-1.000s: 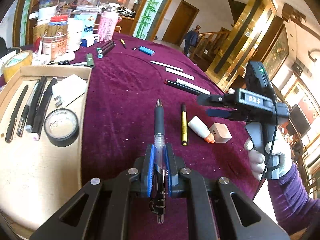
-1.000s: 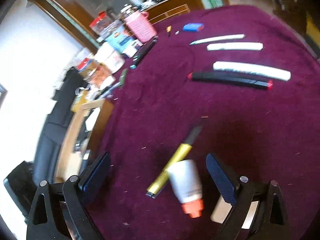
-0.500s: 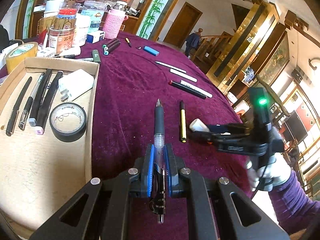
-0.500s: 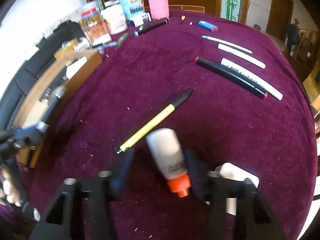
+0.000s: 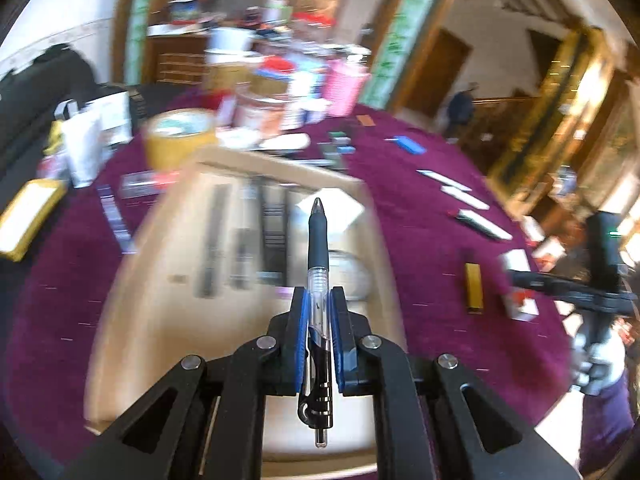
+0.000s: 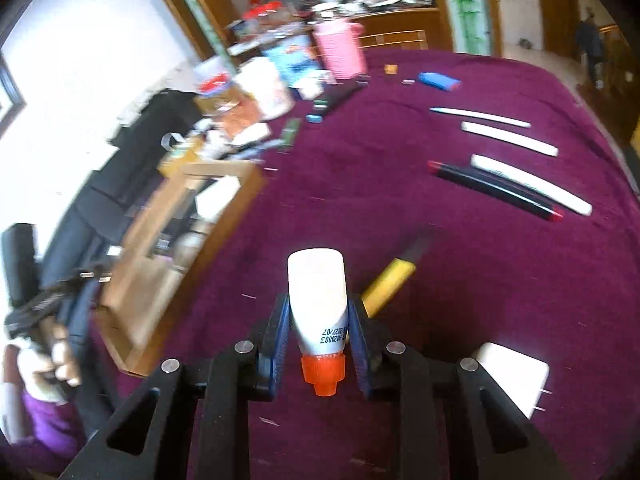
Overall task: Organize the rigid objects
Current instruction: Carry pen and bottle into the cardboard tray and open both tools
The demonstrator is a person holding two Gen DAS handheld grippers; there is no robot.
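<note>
My left gripper (image 5: pixel 318 300) is shut on a clear pen with a black grip (image 5: pixel 318 240), tip pointing forward. It hovers over the cardboard tray (image 5: pixel 160 320), which holds dark pens, a tape roll and a white block, all blurred. In the right wrist view my right gripper (image 6: pixel 318 308) has its jaws closing. Its blue pads press both sides of a white bottle with an orange cap (image 6: pixel 318 288), cap toward the camera. A yellow and black pen (image 6: pixel 390 284) lies just right of it on the purple cloth.
A white block (image 6: pixel 512 376) lies beside my right gripper. Farther off lie a black marker with red ends (image 6: pixel 496 192), white sticks (image 6: pixel 528 182) and a blue lighter (image 6: pixel 438 80). Jars, a pink cup (image 6: pixel 340 50) and a yellow tape roll (image 5: pixel 180 140) crowd the far edge.
My left gripper swung left with the pen from above the cloth to above the tray. My right gripper's jaws came together on the white bottle and raised it slightly.
</note>
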